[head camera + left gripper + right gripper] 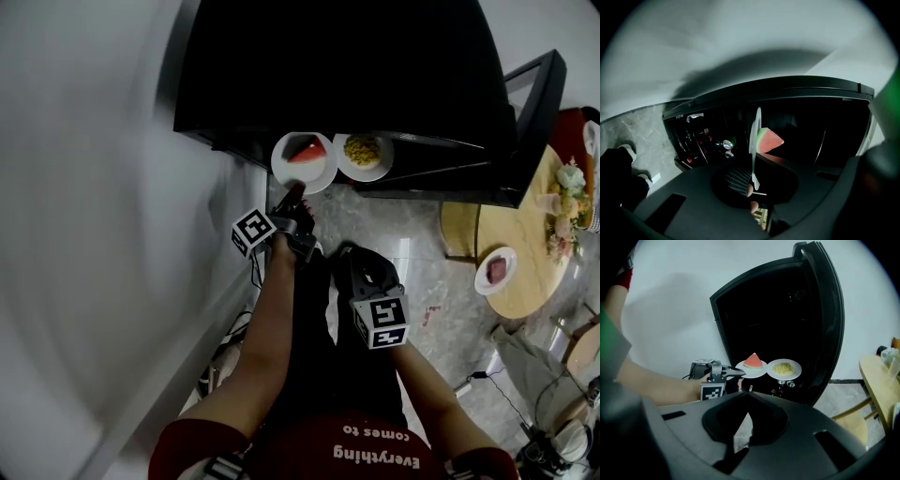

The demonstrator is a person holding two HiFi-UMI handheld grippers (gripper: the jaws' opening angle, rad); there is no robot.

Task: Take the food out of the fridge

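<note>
A black fridge stands open, its door swung to the right. My left gripper is shut on the near rim of a white plate that carries a watermelon slice, level at the fridge's front edge. The left gripper view shows that plate edge-on between the pads, with the watermelon slice beside it. A second white plate of yellow food sits just to its right inside the fridge. My right gripper hangs lower and nearer, shut and holding nothing.
A round wooden table at the right holds a plate of red food and flowers. A white wall runs close on the left. Drink cans sit low inside the fridge. Cables lie on the floor.
</note>
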